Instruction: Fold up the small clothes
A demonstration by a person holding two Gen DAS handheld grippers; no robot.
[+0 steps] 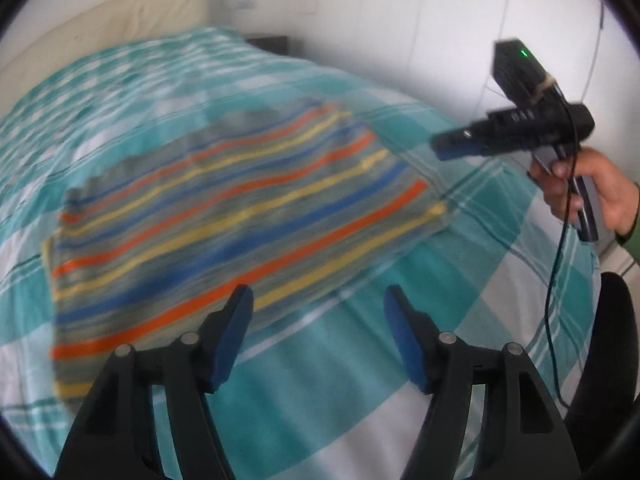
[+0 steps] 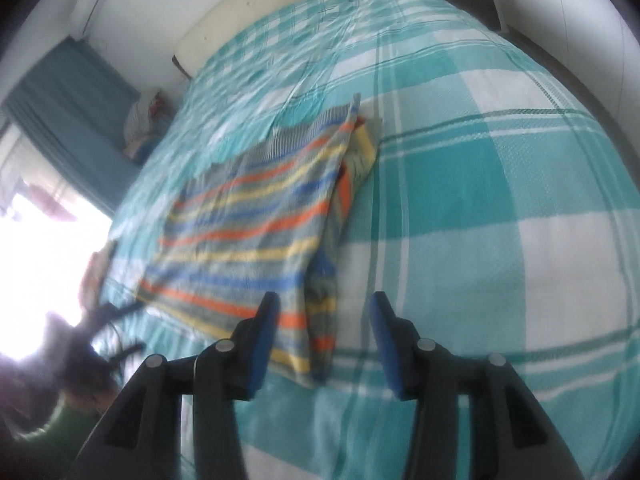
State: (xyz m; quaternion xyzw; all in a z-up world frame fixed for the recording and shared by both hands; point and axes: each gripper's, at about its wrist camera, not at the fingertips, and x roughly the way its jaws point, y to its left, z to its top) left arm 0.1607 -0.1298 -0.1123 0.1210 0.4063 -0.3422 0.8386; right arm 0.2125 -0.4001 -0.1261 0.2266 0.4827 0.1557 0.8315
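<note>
Both grippers, left point(image 1: 318, 300) and right point(image 2: 324, 308), gape empty above striped garment point(image 1: 224, 208) on checked bedspread point(image 2: 500, 184).

A bed point(image 2: 480, 184) with a teal-and-white checked cover and cream headboard point(image 1: 120, 16) stands by white walls point(image 1: 400, 20); teal curtains point(image 2: 68, 112) frame a glaring window point(image 2: 44, 248).

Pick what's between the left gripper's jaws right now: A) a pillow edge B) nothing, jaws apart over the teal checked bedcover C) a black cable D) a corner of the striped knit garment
B: the left gripper has its jaws apart with only the teal-and-white checked bedcover showing between them; the multicoloured striped knit garment lies flat beyond them.
</note>
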